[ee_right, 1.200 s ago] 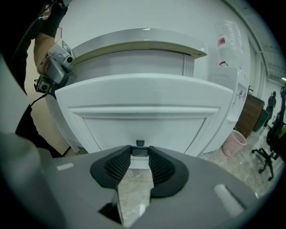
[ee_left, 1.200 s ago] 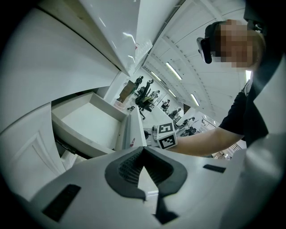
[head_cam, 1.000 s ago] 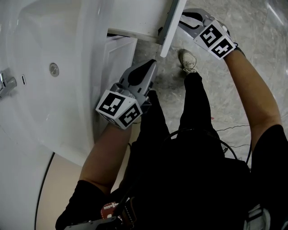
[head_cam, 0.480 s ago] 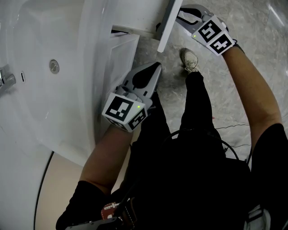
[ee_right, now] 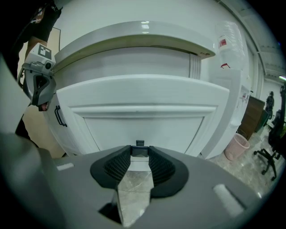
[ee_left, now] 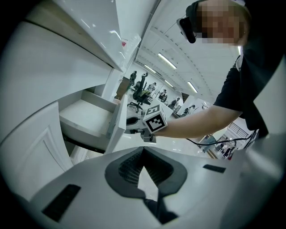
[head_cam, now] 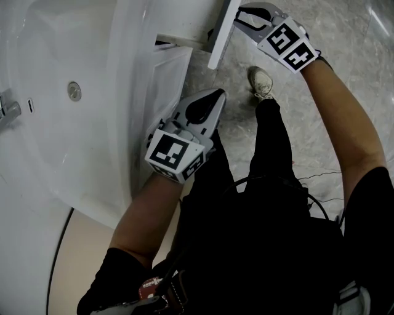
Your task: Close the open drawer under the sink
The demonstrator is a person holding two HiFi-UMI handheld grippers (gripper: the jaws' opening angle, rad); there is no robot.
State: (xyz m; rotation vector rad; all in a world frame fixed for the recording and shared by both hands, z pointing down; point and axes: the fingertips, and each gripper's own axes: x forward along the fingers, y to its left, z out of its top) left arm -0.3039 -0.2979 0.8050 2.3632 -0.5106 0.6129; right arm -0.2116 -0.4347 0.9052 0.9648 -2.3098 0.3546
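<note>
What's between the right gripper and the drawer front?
Only the small dark drawer handle, clamped in the right gripper; the right gripper view shows it.

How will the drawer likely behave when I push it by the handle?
The drawer front looks like a rigid panel, so it probably won't flex. The drawer looks bare inside, so it's likely light and slides easily. The small handle in the right tool might slip sideways.

Left hand-held gripper (head_cam: 217, 93) has its tips together; right hand-held gripper (head_cam: 240, 15), arm outstretched, grips with jaws parted.
</note>
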